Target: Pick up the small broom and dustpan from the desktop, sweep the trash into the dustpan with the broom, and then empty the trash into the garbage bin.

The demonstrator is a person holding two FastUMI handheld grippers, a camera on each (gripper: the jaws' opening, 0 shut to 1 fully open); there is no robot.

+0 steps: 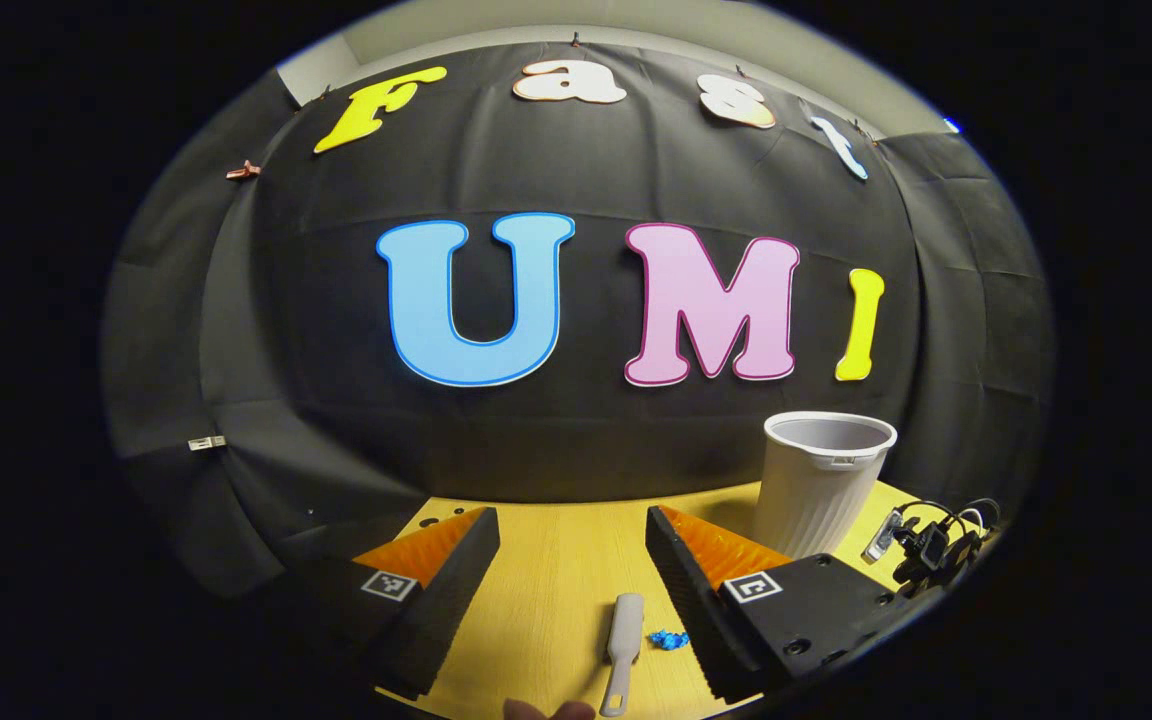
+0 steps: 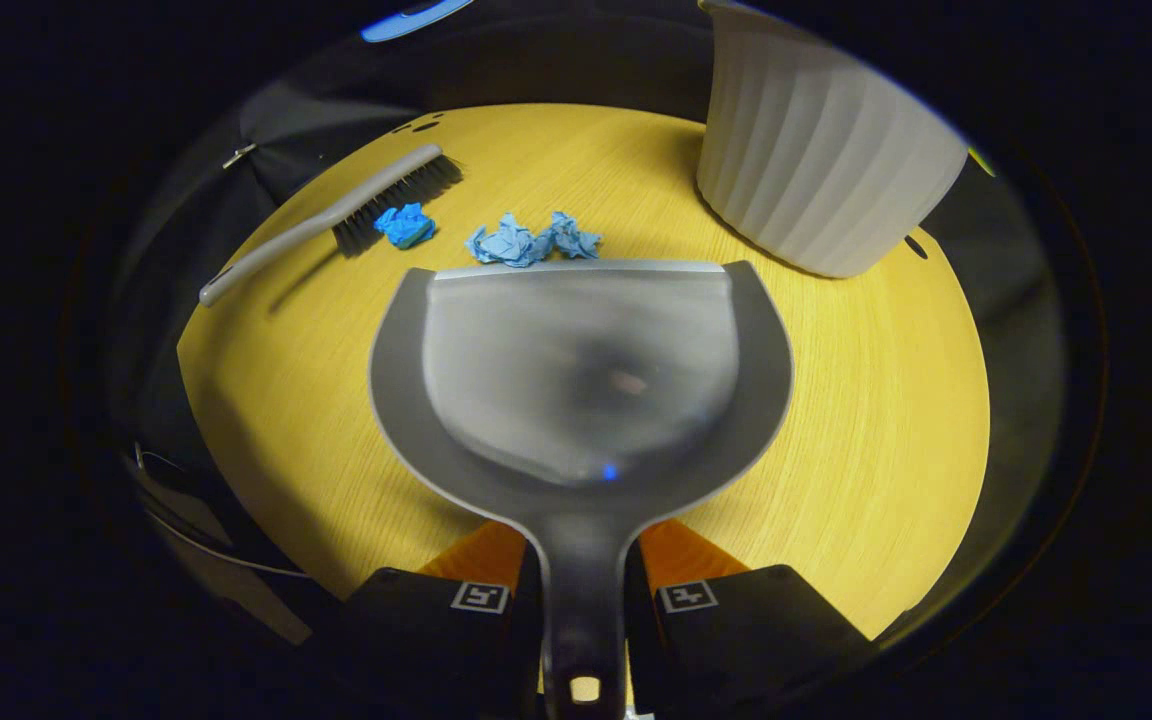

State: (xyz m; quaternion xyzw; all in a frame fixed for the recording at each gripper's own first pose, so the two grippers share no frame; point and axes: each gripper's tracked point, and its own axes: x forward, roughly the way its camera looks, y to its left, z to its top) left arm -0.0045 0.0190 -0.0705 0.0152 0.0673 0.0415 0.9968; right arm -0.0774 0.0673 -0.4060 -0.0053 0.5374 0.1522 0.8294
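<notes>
Two grippers: right gripper (image 2: 584,580) clenched on dustpan (image 2: 581,370) handle; left gripper (image 1: 573,560) released. Brush (image 2: 336,220) left of dustpan, blue paper scraps (image 2: 531,240) at its lip, ribbed bin (image 2: 816,150) beyond-right.

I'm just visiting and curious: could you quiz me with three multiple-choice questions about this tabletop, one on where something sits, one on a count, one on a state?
1. Where does the broom lie?
A. on the desk
B. in the bin
C. in the dustpan

2. How many blue paper scraps lie near the dustpan's front edge?
A. one
B. three
C. six

3. The right hand-held gripper is:
A. wide open
B. closed on the dustpan handle
C. holding the broom

Answers:
1 A, it lies flat on the wood.
2 B, one beside the bristles, two at the lip.
3 B, both fingers clamp the handle.
</notes>
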